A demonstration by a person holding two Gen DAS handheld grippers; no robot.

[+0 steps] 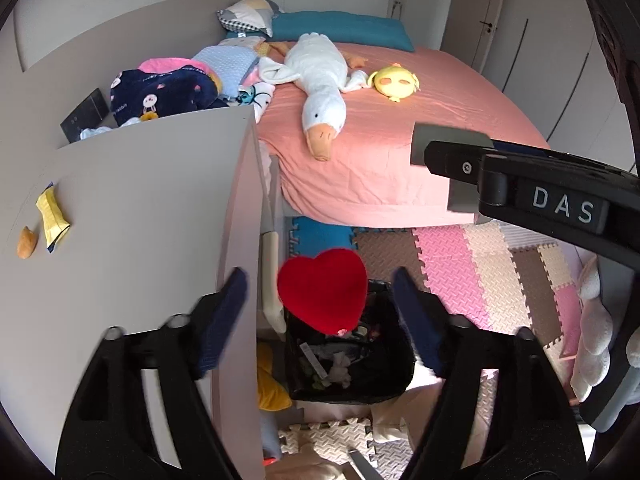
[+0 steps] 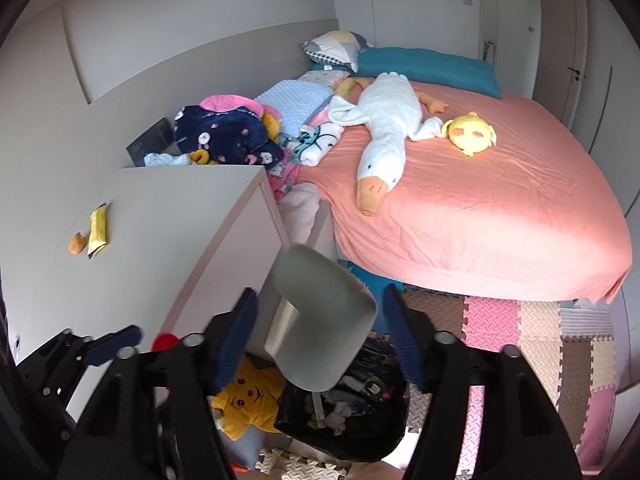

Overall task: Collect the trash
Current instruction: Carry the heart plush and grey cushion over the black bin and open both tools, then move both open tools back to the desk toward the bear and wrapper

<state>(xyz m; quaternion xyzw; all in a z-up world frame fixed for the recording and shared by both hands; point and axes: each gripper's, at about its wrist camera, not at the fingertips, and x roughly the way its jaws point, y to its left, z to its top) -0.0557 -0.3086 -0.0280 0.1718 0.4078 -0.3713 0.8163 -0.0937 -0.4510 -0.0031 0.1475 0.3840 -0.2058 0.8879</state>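
- Leftmost, a beige cabinet top (image 1: 140,208) is seen, with a yellow wrapper (image 1: 52,216) and an orange scrap (image 1: 27,242) lying on it.
- Below, a black-lined trash bin (image 1: 384,384) sits on foam mats (image 1: 460,264); both the left gripper (image 1: 320,280) and the right gripper (image 2: 320,300) are spread, nothing pinched.
- Rightward, a pink bed (image 1: 400,128) is shown.

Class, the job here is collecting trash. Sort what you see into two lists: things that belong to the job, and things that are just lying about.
Belongs to the job:
yellow wrapper
orange scrap
black trash bag
red heart
grey sheet

Just lying about:
white goose plush
yellow chick plush
teal pillow
pink bed
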